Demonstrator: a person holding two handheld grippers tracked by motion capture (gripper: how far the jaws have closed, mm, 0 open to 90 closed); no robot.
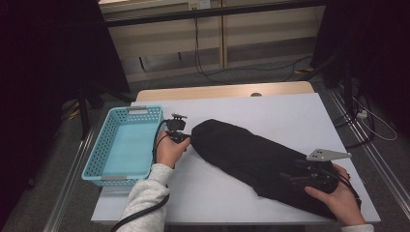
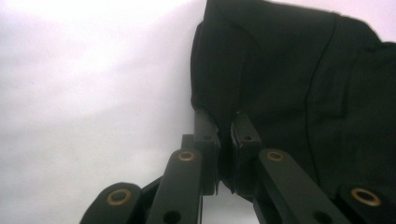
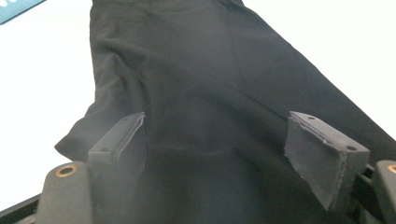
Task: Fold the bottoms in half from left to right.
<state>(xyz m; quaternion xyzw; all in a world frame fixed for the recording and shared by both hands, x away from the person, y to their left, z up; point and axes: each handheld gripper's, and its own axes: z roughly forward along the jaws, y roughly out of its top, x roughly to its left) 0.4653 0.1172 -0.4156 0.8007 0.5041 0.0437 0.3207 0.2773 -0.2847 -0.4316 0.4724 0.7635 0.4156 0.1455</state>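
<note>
At the black cloth's (image 1: 256, 162) far-left edge, the left gripper (image 2: 225, 135) pinches fabric; the right gripper (image 3: 215, 149) stands spread, seemingly over the near end.

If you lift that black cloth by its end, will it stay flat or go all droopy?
Probably droopy. The black cloth shows soft folds and wrinkles, so it would likely sag and hang down. It looks light for its size, as the left gripper pinches just a thin fold of its edge. It lies flat, so it shouldn't roll, though pushing it would likely bunch it up.
</note>
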